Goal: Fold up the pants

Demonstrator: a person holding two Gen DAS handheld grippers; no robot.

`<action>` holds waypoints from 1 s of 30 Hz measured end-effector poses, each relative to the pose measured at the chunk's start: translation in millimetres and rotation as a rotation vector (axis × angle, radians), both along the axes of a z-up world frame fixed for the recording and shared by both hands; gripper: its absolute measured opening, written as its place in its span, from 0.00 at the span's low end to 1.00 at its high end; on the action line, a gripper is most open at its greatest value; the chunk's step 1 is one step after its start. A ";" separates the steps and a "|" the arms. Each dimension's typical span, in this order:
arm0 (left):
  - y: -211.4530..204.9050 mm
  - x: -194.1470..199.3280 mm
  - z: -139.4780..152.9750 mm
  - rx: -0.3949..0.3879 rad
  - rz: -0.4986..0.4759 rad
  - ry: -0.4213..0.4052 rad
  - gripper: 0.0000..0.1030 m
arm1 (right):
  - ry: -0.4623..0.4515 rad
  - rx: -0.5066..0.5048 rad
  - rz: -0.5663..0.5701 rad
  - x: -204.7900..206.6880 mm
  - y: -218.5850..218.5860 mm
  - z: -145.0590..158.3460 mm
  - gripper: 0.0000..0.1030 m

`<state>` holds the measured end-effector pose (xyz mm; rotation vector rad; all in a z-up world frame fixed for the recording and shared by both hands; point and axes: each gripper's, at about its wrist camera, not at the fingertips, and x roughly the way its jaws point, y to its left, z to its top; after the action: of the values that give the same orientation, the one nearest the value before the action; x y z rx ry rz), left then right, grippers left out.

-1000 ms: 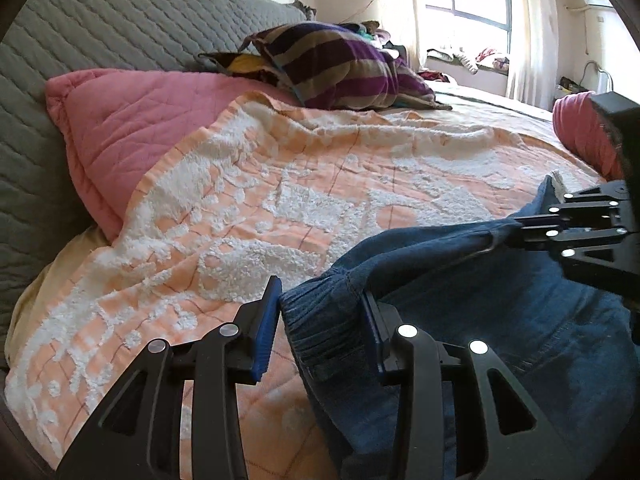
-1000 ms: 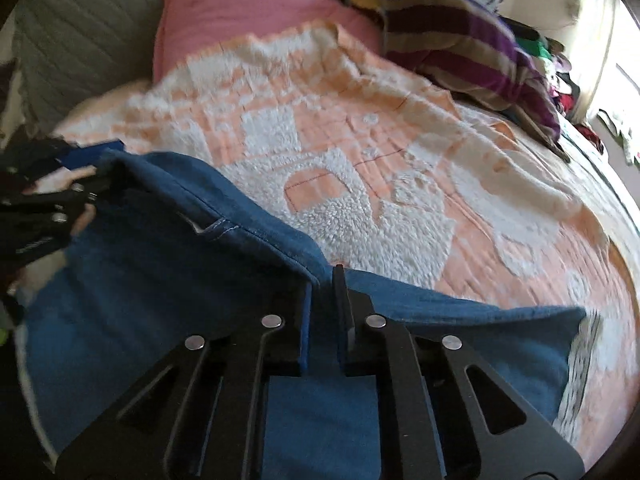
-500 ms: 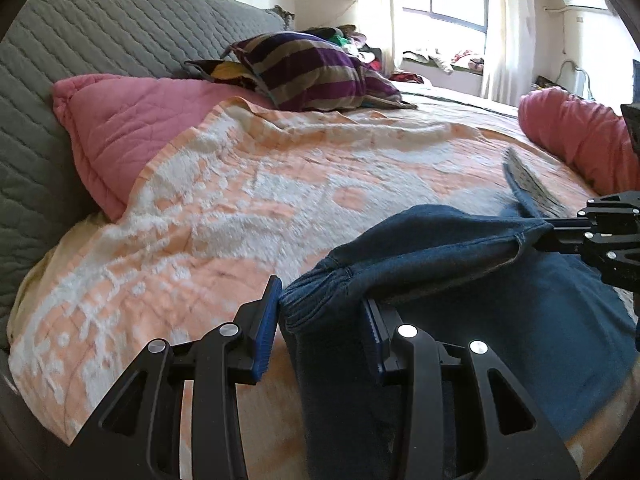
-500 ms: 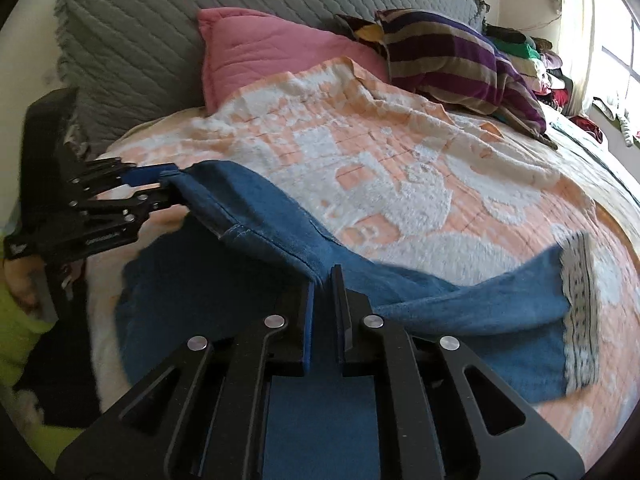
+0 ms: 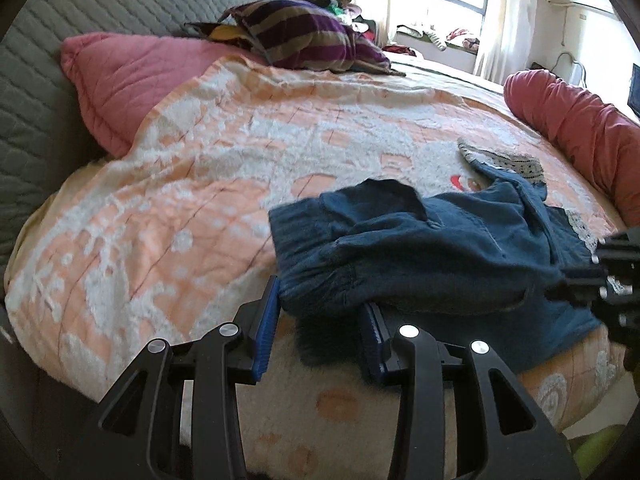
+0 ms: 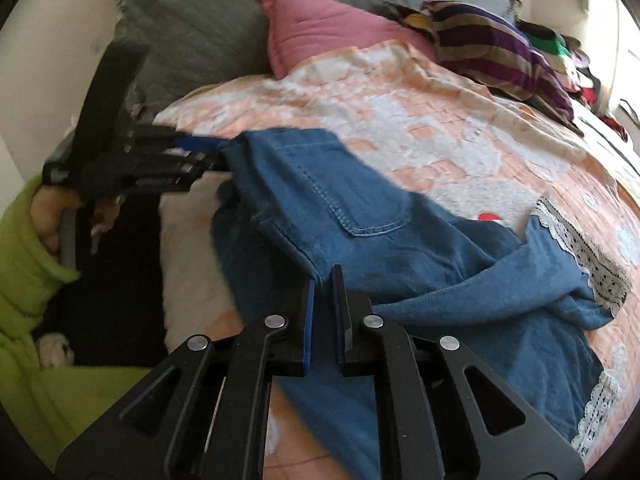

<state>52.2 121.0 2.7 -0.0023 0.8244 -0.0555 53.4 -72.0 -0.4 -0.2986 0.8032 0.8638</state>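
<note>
Blue denim pants (image 5: 420, 256) with lace-trimmed cuffs lie bunched near the front edge of the bed. My left gripper (image 5: 320, 312) grips the elastic waistband end between its blue pads. In the right wrist view the pants (image 6: 380, 232) show a back pocket and lace cuffs at the right. My right gripper (image 6: 323, 280) is shut on the waistband edge. The left gripper (image 6: 200, 156) shows there at the left, pinching the other waistband corner. The right gripper (image 5: 600, 280) shows at the right edge of the left wrist view.
An orange and white blanket (image 5: 200, 200) covers the bed. A pink pillow (image 5: 132, 80) and a striped pillow (image 5: 304, 40) lie by the grey quilted headboard (image 5: 48, 60). A red bolster (image 5: 580, 120) lies at the right. A green sleeve (image 6: 24, 280) is at the left.
Both grippers have pulled back and lowered with the waistband. The pants, stretched taut and lifted before, now lie bunched on the blanket near the front edge.
</note>
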 end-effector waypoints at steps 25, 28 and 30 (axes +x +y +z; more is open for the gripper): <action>-13.6 -4.8 25.6 -0.143 -0.027 -0.015 0.48 | 0.054 -0.036 0.090 -34.8 5.4 -30.4 0.06; -22.9 10.2 -5.3 -0.049 -0.003 0.069 0.47 | 0.051 -0.018 0.111 -38.8 0.5 -21.2 0.12; -20.2 9.5 -20.4 -0.016 0.016 0.088 0.47 | 0.051 0.016 0.107 -38.7 -6.7 -12.5 0.15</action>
<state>61.6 100.8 -17.7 -0.0269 0.9119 -0.0475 14.7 -78.7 -12.9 -0.3079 0.8334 0.9808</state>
